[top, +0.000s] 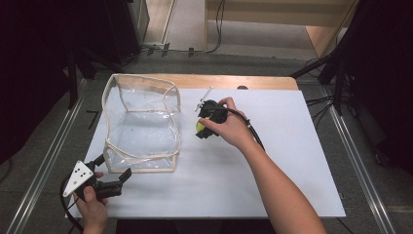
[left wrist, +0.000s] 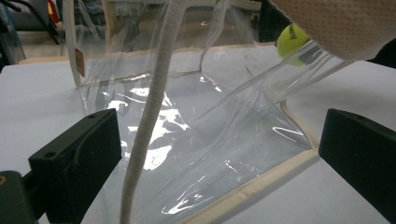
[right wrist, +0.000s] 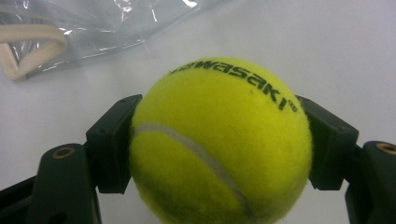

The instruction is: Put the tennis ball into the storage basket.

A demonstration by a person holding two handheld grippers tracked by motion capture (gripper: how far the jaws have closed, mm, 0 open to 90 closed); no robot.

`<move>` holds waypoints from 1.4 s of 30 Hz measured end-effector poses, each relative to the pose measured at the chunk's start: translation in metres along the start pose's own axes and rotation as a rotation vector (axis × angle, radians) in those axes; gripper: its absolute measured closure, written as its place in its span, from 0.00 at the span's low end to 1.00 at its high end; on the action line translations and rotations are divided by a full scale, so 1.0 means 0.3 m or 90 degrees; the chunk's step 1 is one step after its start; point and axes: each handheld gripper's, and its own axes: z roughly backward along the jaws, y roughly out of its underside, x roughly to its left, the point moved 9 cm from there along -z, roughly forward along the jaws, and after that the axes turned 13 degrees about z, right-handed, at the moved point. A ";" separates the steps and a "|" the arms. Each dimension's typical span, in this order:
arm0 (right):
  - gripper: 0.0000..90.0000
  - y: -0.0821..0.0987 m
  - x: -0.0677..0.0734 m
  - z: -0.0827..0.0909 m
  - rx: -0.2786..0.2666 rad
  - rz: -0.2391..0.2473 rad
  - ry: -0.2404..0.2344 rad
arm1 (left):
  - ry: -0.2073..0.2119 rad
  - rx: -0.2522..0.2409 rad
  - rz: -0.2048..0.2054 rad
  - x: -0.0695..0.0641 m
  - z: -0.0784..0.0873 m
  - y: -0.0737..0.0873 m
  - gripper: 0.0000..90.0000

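Observation:
A clear plastic bag (top: 141,122) with beige trim stands open on the left of the white sheet. A yellow tennis ball (top: 199,127) is clamped in my right gripper (top: 201,127), just right of the bag and slightly above the sheet. In the right gripper view both black jaws press the ball (right wrist: 219,144) from the sides. My left gripper (top: 114,168) sits at the bag's near left corner, open wide. In the left gripper view its jaws flank the bag's lower edge (left wrist: 252,191) and a hanging beige strap (left wrist: 149,116) without touching either.
A white sheet (top: 272,165) covers the table, with a strip of bare wood (top: 234,82) at the far edge. Metal rails (top: 44,161) run along both sides of the table. Dark equipment and cables stand beyond it.

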 end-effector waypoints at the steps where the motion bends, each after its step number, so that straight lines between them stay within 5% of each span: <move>1: 0.25 -0.003 0.000 0.002 -0.006 0.001 0.000 | -0.001 0.000 0.000 0.000 0.000 0.000 0.00; 42: 0.25 -0.075 0.050 0.161 -0.012 0.036 0.000 | -0.002 0.003 -0.001 0.000 -0.002 0.002 0.00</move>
